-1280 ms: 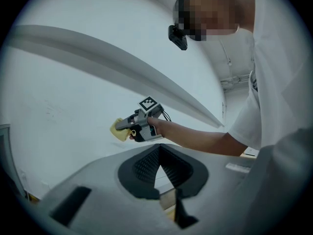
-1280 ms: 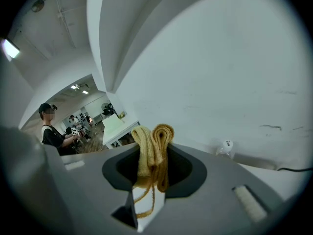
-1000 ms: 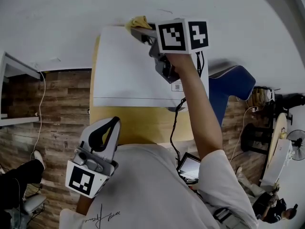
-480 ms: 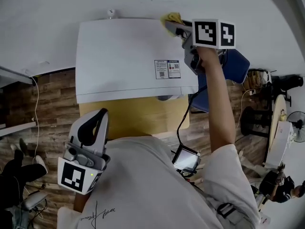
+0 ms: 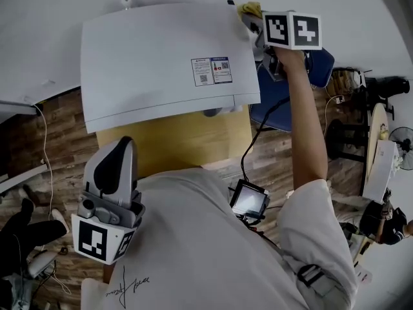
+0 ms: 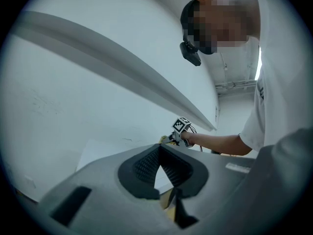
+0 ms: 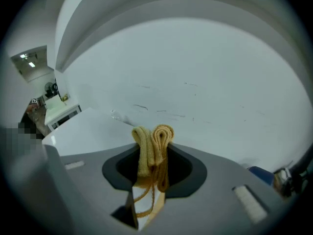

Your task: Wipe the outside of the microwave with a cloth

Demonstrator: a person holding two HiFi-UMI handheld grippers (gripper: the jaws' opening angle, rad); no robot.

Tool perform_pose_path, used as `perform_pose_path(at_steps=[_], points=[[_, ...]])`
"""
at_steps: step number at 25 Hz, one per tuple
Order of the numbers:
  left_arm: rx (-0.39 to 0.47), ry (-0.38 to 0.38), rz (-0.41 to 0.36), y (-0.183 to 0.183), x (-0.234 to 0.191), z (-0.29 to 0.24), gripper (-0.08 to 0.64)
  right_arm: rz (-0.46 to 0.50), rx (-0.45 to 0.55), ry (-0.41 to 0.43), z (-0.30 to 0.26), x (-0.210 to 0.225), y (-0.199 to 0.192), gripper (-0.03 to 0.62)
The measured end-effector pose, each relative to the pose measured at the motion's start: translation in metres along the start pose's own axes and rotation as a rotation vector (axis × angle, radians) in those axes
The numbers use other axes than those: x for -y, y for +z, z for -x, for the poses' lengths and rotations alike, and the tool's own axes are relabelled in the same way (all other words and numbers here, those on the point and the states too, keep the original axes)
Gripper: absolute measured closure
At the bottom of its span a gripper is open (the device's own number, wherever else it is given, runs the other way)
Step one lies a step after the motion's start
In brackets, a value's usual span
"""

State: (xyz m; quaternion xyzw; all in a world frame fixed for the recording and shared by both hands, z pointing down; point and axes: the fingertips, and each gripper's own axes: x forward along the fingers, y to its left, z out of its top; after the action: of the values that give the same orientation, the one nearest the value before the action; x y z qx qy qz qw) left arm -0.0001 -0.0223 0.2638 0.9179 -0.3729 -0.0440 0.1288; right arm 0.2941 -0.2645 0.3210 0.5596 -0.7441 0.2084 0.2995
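The white microwave [image 5: 148,63] fills the upper middle of the head view and stands on a yellow tabletop [image 5: 184,147], of which a strip shows just below it. In the right gripper view its white top [image 7: 83,133] lies at the lower left.

The left tool [image 5: 119,146] is at the lower left of the head view, close to the person's shirt and well apart from the microwave. Its jaws are pressed together at the tips with nothing between them [image 6: 159,150].

The right tool [image 5: 253,19] reaches to the upper right of the head view, at the far right corner of the microwave. Its jaws [image 7: 154,163] pinch a folded yellow cloth [image 7: 154,143]. Two rolled folds stick out past the tips. In the head view the cloth [image 5: 250,9] sits just at that corner's edge.

A small printed label [image 5: 211,70] is on the microwave's top, to the lower left of the cloth.
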Motion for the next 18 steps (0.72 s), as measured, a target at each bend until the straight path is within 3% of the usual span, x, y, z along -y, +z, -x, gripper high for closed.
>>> perform_pose_path(at_steps=[5, 10, 18], points=[[-0.013, 0.006, -0.005, -0.002, 0.002, 0.002, 0.569, 0.101, -0.076, -0.113, -0.007, 0.015, -0.023, 0.47], [0.027, 0.064, 0.008, 0.006, -0.009, 0.01, 0.569, 0.101, -0.075, -0.124, -0.011, 0.011, -0.029, 0.471], [0.026, 0.091, 0.018, 0.003, -0.015, 0.019, 0.569, 0.1, -0.068, -0.128, -0.016, -0.012, -0.025, 0.471]])
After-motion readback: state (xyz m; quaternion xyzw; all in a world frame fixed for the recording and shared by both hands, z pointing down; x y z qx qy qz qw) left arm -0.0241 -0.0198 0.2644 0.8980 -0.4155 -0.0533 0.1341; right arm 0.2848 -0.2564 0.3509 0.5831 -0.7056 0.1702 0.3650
